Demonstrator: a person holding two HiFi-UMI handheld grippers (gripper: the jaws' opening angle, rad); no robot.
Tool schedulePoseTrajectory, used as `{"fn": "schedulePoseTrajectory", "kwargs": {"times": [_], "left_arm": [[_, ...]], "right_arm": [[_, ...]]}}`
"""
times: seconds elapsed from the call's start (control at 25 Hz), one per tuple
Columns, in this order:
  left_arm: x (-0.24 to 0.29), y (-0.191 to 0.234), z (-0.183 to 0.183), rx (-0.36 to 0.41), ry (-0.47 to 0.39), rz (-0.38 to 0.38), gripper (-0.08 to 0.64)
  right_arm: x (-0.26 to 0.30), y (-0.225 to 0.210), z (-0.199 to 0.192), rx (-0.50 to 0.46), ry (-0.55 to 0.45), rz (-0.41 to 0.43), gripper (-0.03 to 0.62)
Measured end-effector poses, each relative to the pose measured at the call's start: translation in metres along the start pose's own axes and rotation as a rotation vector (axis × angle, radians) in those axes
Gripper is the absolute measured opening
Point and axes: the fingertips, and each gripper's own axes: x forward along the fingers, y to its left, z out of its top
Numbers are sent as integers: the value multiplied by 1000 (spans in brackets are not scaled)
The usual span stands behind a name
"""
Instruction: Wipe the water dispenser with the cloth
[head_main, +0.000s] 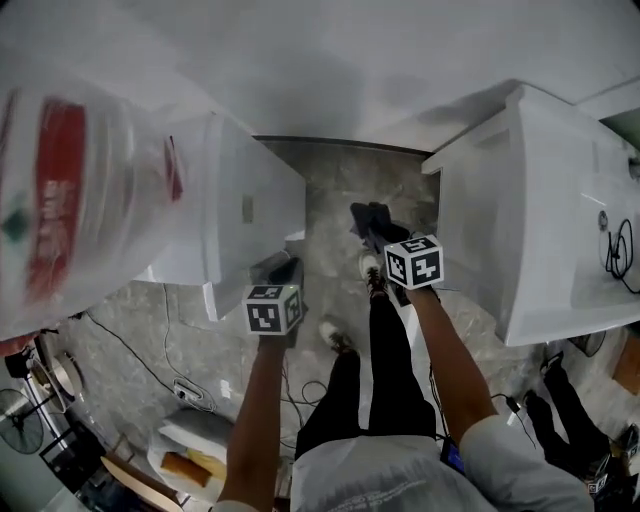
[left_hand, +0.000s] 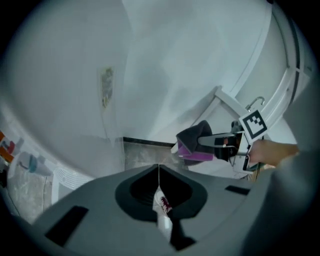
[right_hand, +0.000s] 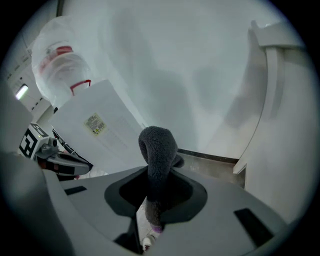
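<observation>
The water dispenser (head_main: 235, 205) is a white box at the left, with a clear bottle (head_main: 70, 180) bearing a red label on top. In the right gripper view, the same dispenser (right_hand: 107, 132) shows its stickered side. My right gripper (head_main: 378, 232) is shut on a dark grey cloth (right_hand: 157, 147), which loops up out of the jaws. It hangs in the gap between the dispenser and a white unit. In the left gripper view, the cloth (left_hand: 194, 141) shows a purple underside. My left gripper (head_main: 280, 268) is shut and empty, close to the dispenser's lower front corner.
A tall white unit (head_main: 545, 200) stands at the right, leaving a narrow strip of marbled floor (head_main: 330, 185) between it and the dispenser. Cables and a power strip (head_main: 185, 388) lie at the lower left by a fan (head_main: 20, 420). Another person's legs (head_main: 575, 420) show at the lower right.
</observation>
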Motion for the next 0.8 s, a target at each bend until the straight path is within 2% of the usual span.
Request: {"fn": "schedulePoseTrajectory", "kwargs": {"times": [0.16, 0.28, 0.52, 0.6, 0.68, 0.8], "left_arm": [[29, 4, -12, -31, 89, 5, 17], [53, 7, -11, -87, 100, -2, 18], [121, 11, -22, -149, 114, -38, 18], [145, 21, -31, -142, 131, -44, 18], [165, 34, -38, -103, 161, -34, 18], [195, 47, -42, -29, 176, -26, 18]], "right_arm": [[32, -13, -16, 40, 68, 27, 83], [63, -32, -22, 58, 109, 37, 83], [155, -78, -37, 86, 176, 30, 83], [191, -85, -45, 107, 174, 32, 83], [228, -88, -54, 137, 172, 33, 83], [281, -93, -63, 267, 149, 29, 83]]}}
